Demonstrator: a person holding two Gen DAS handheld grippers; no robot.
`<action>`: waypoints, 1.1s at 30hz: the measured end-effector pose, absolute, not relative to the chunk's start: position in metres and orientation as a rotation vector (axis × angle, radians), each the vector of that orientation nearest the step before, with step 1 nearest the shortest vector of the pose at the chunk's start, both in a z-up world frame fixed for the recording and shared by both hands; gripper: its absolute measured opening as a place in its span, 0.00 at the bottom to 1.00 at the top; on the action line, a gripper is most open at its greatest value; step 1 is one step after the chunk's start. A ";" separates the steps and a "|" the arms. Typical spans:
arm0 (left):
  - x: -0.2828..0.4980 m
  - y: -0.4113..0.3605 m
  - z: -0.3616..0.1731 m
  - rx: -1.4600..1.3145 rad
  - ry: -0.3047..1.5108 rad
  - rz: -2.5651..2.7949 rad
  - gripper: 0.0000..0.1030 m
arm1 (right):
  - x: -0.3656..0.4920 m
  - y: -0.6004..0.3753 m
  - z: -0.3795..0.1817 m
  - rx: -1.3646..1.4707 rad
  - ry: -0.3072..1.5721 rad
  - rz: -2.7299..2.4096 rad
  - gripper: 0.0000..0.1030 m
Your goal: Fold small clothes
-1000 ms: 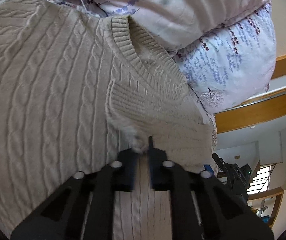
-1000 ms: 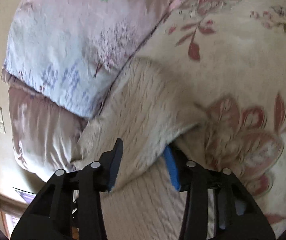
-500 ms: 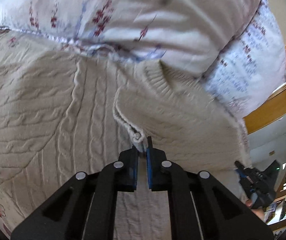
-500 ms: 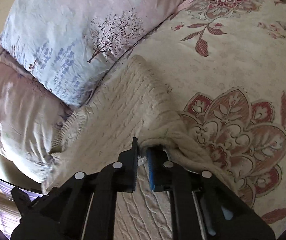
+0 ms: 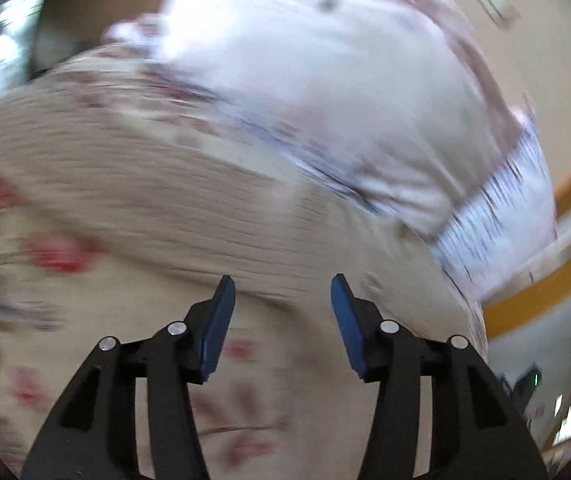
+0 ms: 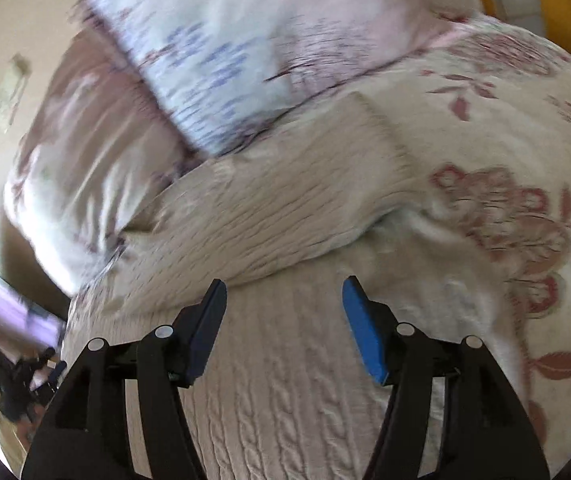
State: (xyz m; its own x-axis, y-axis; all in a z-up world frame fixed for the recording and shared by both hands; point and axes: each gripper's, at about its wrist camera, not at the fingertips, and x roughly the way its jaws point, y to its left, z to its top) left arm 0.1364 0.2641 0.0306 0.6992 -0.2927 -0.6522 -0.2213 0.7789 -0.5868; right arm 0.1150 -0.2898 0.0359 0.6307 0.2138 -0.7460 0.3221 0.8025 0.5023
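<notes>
1. The cable-knit sweater (image 6: 285, 216) lies on the floral bed cover (image 6: 525, 128), one part folded over, beside the pillow (image 6: 213, 40)
2. Right gripper (image 6: 283, 300) is spread, empty above the fold; flatten it before the next fold
3. Left gripper (image 5: 282, 296) is also spread, empty

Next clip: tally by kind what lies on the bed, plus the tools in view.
Sweater: 1
Pillows: 2, a white one with purple print and a pinkish one
Tools: 2, left tool and right tool, both open
Total: 5
</notes>
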 end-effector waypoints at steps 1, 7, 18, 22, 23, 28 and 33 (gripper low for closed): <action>0.132 0.279 0.028 -0.727 0.815 -0.005 0.47 | 0.116 -0.284 0.035 0.636 0.895 -0.051 0.61; 0.116 0.346 0.004 -0.930 0.794 0.173 0.39 | 0.115 -0.268 0.029 0.592 0.865 0.036 0.66; 0.124 0.389 -0.021 -1.232 0.663 0.280 0.22 | 0.114 -0.267 0.027 0.605 0.867 0.059 0.69; 0.124 0.392 -0.024 -1.269 0.647 0.292 0.06 | 0.114 -0.269 0.027 0.608 0.863 0.070 0.70; 0.124 0.391 -0.021 -1.265 0.636 0.291 0.06 | 0.114 -0.269 0.027 0.611 0.862 0.072 0.70; 0.128 0.365 0.025 -1.199 0.529 0.163 0.05 | 0.114 -0.270 0.027 0.619 0.857 0.080 0.70; 0.153 0.297 0.073 -1.103 0.504 -0.058 0.05 | 0.112 -0.270 0.027 0.627 0.849 0.079 0.70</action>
State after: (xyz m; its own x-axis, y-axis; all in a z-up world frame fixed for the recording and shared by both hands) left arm 0.1534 0.2973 0.0731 0.8863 -0.2905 -0.3606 -0.2002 0.4616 -0.8642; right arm 0.1123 -0.2698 0.0266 0.6691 0.3075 -0.6766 0.1772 0.8181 0.5470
